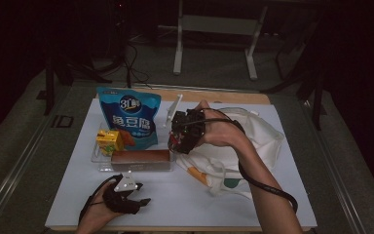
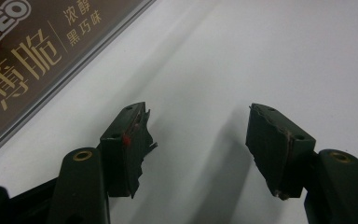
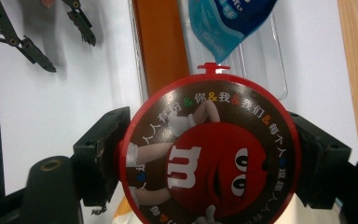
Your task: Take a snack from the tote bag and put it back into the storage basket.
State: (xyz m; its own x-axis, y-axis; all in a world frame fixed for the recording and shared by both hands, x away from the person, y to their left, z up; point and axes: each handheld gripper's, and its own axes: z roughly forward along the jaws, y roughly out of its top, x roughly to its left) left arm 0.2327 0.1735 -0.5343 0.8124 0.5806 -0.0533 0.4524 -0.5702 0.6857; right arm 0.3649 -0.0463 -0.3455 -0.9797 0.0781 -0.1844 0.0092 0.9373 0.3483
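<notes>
Gripping a round candy tub across its width, the right gripper has both jaws clamped on the sides; red lid faces the camera, tab pointing toward the clear tray. Blue pouch and brown box lie beyond. Left gripper rests with jaws apart on the bare table, empty.

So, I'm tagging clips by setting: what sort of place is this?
Probably a lab or studio recording bench: a white table in a dark room, metal stand legs behind, packaged snacks in a clear tray, handheld grippers.
</notes>
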